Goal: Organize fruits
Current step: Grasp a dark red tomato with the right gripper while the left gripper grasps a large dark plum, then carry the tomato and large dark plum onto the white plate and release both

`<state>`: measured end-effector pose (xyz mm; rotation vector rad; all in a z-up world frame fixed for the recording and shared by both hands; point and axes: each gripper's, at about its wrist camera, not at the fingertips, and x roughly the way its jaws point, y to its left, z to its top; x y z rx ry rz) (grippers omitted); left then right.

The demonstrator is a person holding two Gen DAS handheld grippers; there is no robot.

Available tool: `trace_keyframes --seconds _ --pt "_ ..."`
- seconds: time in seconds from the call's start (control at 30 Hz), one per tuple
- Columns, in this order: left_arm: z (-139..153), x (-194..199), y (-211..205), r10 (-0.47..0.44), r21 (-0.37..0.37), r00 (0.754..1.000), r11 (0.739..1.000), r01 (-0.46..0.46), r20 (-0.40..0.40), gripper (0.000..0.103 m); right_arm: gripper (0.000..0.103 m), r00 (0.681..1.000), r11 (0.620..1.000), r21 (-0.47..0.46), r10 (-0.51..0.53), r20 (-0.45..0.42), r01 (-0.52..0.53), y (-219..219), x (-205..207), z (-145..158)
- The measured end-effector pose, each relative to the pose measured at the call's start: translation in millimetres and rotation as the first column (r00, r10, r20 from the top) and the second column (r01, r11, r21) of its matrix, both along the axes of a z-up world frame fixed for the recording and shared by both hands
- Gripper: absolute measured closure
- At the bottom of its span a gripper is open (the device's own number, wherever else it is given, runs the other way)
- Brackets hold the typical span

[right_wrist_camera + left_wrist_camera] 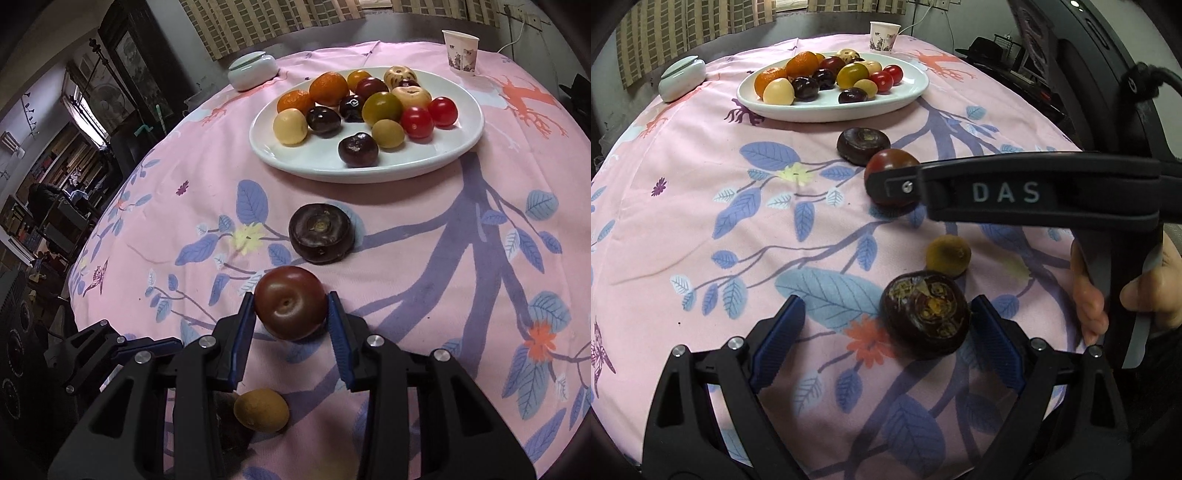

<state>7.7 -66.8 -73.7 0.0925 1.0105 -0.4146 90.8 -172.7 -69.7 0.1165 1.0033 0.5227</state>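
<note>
Pink floral tablecloth [424, 229] fills both views. White plate [469, 136] of mixed fruit, upper centre of right wrist view. Right gripper [291, 314] clenched on dark red tomato [290, 302], lower centre, pads touching both sides. Left gripper [886, 325] released, jaws wide; dark water chestnut [925, 314] between them, nearer right pad, lower centre of left wrist view. Second dark chestnut [320, 233] below plate. Small brown fruit [261, 410] at bottom.

Four loose fruits on the cloth [701, 221], about fourteen on one plate [369, 171].
Off the plate you have two chestnuts [863, 144], one dark tomato [291, 302] and one yellow fruit [948, 256]. On it you have two oranges [328, 88], two red tomatoes [417, 122], three pale fruits [290, 127] and roughly seven others. Beyond stand one cup [460, 51] and one jar [252, 70].
</note>
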Motion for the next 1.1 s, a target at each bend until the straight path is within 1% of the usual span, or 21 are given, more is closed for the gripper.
trace_keyframes --seconds 0.13,0.27,0.33,0.37,0.43,0.47,0.53,0.63,0.73,0.9,1.1 --pt "-0.8 0.1 -1.0 0.011 -0.006 1.0 1.0 -0.011 0.011 0.009 0.064 1.0 1.0 -0.001 0.001 -0.008 -0.001 3.0 1.1 -0.4" --pt "-0.5 -0.7 0.9 0.019 -0.024 1.0 1.0 -0.019 0.017 0.011 0.064 0.997 0.999 0.019 -0.045 0.064 0.044 -17.1 -17.1 21.6" --pt "0.1 -1.1 1.2 0.029 -0.031 0.999 0.999 -0.028 0.024 0.017 0.064 0.992 0.997 0.012 -0.075 0.105 0.074 -30.7 -31.7 33.4" --pt "0.7 -1.5 0.4 0.031 -0.029 0.999 0.999 -0.03 0.029 0.02 0.064 0.989 0.996 0.007 -0.09 0.119 0.09 -36.8 -38.0 36.9" --pt "2.1 -2.8 -1.8 0.029 -0.031 0.999 0.999 -0.028 0.037 0.036 0.064 0.985 0.993 0.008 -0.118 0.126 0.118 -50.9 -49.1 40.3" --pt "2.9 -4.3 -3.2 0.024 -0.031 0.999 0.999 -0.023 0.04 0.053 0.064 0.984 0.991 0.017 -0.135 0.119 0.134 -59.6 -54.6 39.6" --pt "3.4 -5.7 -5.1 0.028 -0.023 0.999 0.999 -0.027 0.043 0.054 0.064 0.981 0.987 0.034 -0.162 0.106 0.159 -72.0 -61.0 37.2" --pt "5.8 -8.6 0.0 0.041 -0.048 0.999 0.998 -0.039 0.035 0.055 0.064 0.978 0.981 0.058 -0.188 0.091 0.184 -84.8 -69.0 33.8" --pt "9.6 -10.8 4.8 0.056 -0.043 0.998 0.998 -0.055 0.04 0.055 0.064 0.978 0.981 0.067 -0.185 0.091 0.18 -83.6 -73.5 32.6" --pt "18.7 -10.0 21.1 0.1 -0.047 0.993 0.994 -0.097 0.062 0.055 0.064 0.982 0.984 0.068 -0.169 0.079 0.163 -74.3 -69.3 26.6" --pt "35.2 5.8 40.7 0.125 -0.053 0.987 0.991 -0.121 0.097 0.055 0.064 0.983 0.985 0.055 -0.166 0.08 0.162 -66.8 -61.8 29.3"
